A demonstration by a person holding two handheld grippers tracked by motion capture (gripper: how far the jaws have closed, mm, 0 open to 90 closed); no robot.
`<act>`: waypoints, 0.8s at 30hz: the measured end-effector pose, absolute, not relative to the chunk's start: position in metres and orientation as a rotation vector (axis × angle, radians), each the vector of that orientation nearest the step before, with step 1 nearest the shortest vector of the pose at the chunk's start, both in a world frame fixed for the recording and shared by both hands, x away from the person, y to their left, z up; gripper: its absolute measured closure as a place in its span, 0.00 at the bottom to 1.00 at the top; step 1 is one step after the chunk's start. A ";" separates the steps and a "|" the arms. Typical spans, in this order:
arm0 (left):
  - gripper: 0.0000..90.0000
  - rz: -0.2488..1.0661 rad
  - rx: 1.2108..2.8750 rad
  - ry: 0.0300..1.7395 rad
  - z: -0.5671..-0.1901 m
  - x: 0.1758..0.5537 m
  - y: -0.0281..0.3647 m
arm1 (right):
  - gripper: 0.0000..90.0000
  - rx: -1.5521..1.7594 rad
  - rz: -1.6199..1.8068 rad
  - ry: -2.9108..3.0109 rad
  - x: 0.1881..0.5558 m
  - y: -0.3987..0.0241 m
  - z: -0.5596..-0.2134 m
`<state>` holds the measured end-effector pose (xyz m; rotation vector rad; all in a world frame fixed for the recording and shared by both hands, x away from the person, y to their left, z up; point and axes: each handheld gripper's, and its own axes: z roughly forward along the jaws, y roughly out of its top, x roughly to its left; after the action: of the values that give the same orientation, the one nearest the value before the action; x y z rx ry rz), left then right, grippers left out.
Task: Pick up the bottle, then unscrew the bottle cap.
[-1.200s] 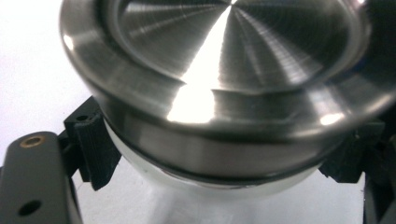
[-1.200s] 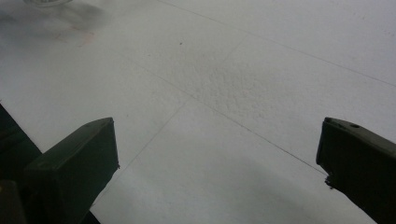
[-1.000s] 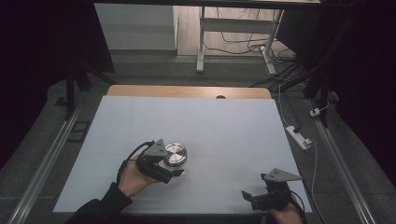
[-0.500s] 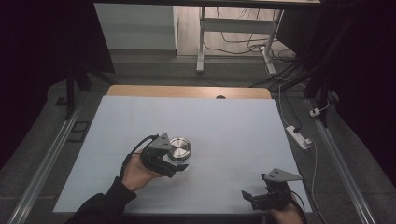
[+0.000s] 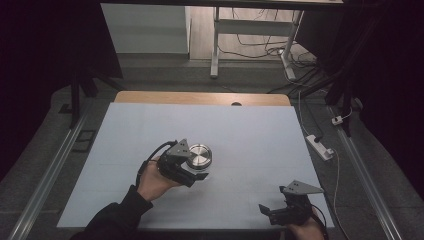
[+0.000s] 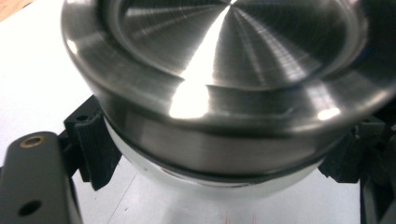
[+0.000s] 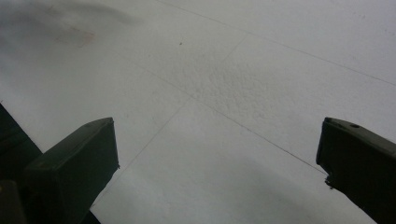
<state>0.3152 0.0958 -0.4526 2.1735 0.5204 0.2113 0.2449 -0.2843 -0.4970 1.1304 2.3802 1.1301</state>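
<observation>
Shifted right, left gripper (image 5: 199,172) clamps steel tin (image 5: 200,155); right gripper (image 5: 267,212) gapes.

Left gripper (image 5: 196,172): black body, grey three-cornered plate on top, black cable looping at 9 o'clock; brass-ringed screw hole on the jaw block. Right gripper (image 5: 272,212): black, same grey plate. Left sleeve (image 5: 112,220): black, long.

Shiny metal container (image 5: 200,155) on a matt, pale table cover (image 5: 260,145).
The container is brushed steel, glossy with bright glare and fine circular lines. The cover looks faintly grainy. Black gripper jaws are dull plastic. A bare wood strip (image 5: 200,97) edges the table.
</observation>
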 end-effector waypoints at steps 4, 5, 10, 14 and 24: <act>0.17 0.211 2.171 0.525 -0.453 0.315 0.096 | 0.00 1.132 1.137 2.377 0.245 -0.285 -0.497; 0.17 0.211 2.175 0.523 -0.453 0.315 0.097 | 0.00 1.132 1.139 2.375 0.245 -0.285 -0.497; 0.17 0.208 2.169 0.525 -0.454 0.315 0.098 | 0.00 1.130 1.147 2.373 0.245 -0.285 -0.496; 0.17 0.196 2.154 0.536 -0.453 0.315 0.100 | 0.00 1.121 1.153 2.371 0.244 -0.285 -0.496; 0.17 0.201 2.151 0.534 -0.453 0.313 0.100 | 0.00 1.093 1.193 2.356 0.243 -0.282 -0.490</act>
<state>0.3130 0.1003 -0.4528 2.1506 0.5339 0.2008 0.2431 -0.2825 -0.4900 1.0932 2.3558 1.1930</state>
